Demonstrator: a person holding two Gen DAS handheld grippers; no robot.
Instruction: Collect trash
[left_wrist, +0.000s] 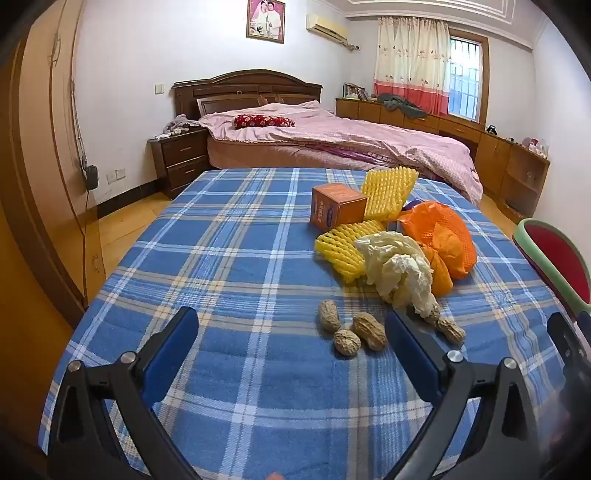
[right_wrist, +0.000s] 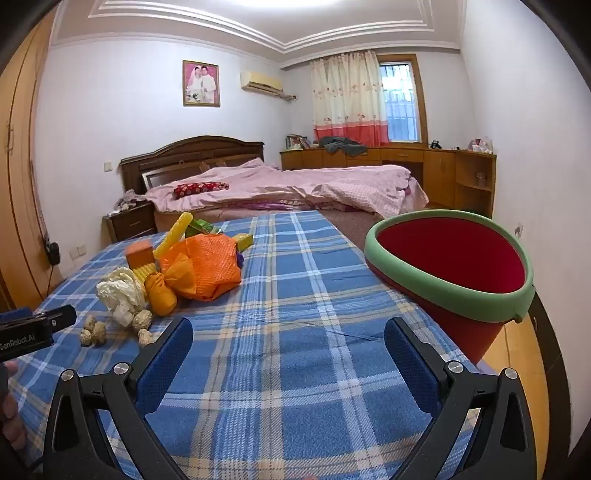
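Both grippers, left gripper (left_wrist: 291, 328) and right gripper (right_wrist: 288, 339), stand wide apart and empty over the plaid cloth (left_wrist: 229, 258). Peanut shells (left_wrist: 354, 328) lie just ahead between the left fingers; crumpled tissue (left_wrist: 395, 269) and foam netting (left_wrist: 343, 247) lie beyond the right-hand finger. All likely light and crushable: pinch shells across the middle, tissue by its bulk, then carry to the red bucket (right_wrist: 450, 254) right of the right fingers.

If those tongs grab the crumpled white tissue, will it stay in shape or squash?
The tissue looks loosely crumpled and thin, so it would probably squash and weigh very little. Its puffy folds suggest it may flop or trail. It touches the peanuts, so pulling it might nudge them.
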